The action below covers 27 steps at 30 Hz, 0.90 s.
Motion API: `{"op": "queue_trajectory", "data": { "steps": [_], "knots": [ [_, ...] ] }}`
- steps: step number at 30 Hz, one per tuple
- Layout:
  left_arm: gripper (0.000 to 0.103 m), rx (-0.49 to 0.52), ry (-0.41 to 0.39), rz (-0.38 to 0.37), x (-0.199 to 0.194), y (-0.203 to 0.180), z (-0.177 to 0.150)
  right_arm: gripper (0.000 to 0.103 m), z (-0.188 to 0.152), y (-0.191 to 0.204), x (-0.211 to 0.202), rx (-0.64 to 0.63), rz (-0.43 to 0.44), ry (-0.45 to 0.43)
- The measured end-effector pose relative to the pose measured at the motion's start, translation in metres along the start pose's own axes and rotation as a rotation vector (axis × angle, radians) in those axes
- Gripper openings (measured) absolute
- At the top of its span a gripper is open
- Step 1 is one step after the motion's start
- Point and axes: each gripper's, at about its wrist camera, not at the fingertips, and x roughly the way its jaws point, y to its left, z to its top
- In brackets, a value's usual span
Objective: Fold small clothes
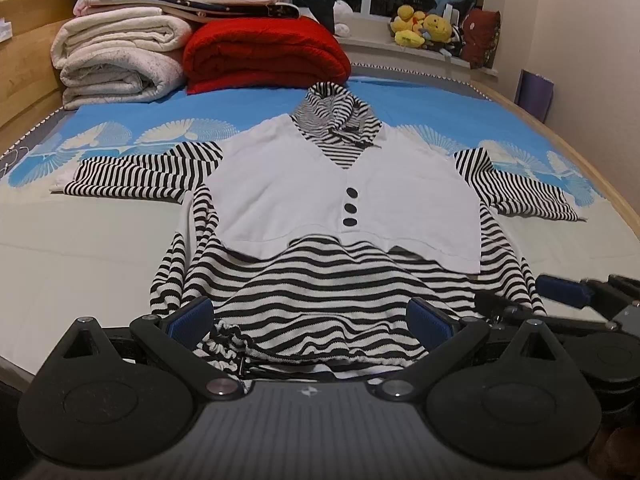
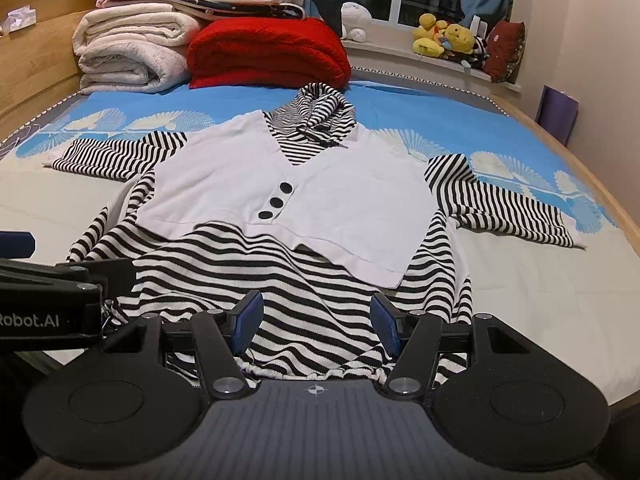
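A small black-and-white striped hooded dress [image 1: 332, 300] [image 2: 304, 280] with a white vest front and black buttons lies spread flat on the bed, hood at the far end, sleeves out to both sides. My left gripper [image 1: 310, 322] hovers over the near hem with its blue pads wide apart and only flat cloth between them. My right gripper [image 2: 316, 326] stands open over the hem too, a little to the right. In the left wrist view the right gripper [image 1: 568, 290] shows at the right edge. The left gripper [image 2: 16, 244] shows at the left edge of the right wrist view.
The bed sheet [image 1: 80, 240] is white near me and blue further off. A red blanket [image 1: 264, 54] and a stack of white folded bedding [image 1: 120, 56] sit at the headboard end. Plush toys [image 1: 424, 30] line the window sill. A wooden bed frame [image 2: 612, 208] runs along the right.
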Motion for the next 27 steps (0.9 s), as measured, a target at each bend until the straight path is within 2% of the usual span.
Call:
{"op": "queue_trajectory", "data": {
  "steps": [2, 4, 6, 8, 10, 12, 14, 19, 24, 27],
  "knots": [
    [0.102, -0.012, 0.042, 0.014, -0.002, 0.001, 0.009, 0.061, 0.003, -0.001, -0.002, 0.007, -0.007, -0.011],
    [0.102, -0.023, 0.007, -0.010, -0.011, 0.004, 0.016, 0.061, 0.007, -0.005, -0.002, 0.032, -0.013, -0.021],
    [0.102, 0.009, -0.033, 0.001, -0.012, 0.006, 0.015, 0.061, 0.011, -0.008, 0.000, 0.061, -0.016, -0.017],
    [0.102, 0.007, -0.015, 0.024, -0.002, 0.012, 0.015, 0.061, 0.014, -0.010, 0.004, 0.085, -0.014, -0.015],
    [0.102, -0.067, 0.050, 0.016, 0.011, 0.027, 0.024, 0.061, 0.018, -0.011, 0.007, 0.094, -0.010, -0.017],
    [0.102, -0.104, 0.042, 0.023, 0.018, 0.040, 0.038, 0.059, 0.024, -0.014, 0.008, 0.098, -0.007, -0.031],
    [0.102, -0.079, 0.031, 0.056, 0.028, 0.047, 0.054, 0.059, 0.034, -0.020, 0.009, 0.115, -0.004, -0.041],
    [0.102, -0.091, 0.027, 0.103, 0.067, 0.078, 0.095, 0.059, 0.076, -0.030, 0.024, 0.112, 0.018, -0.078],
    [0.102, -0.113, 0.035, 0.158, 0.114, 0.113, 0.129, 0.059, 0.136, -0.028, 0.067, 0.090, 0.048, -0.121],
    [0.102, -0.110, 0.040, 0.199, 0.148, 0.136, 0.143, 0.059, 0.172, -0.021, 0.108, 0.060, 0.061, -0.134]
  ]
}}
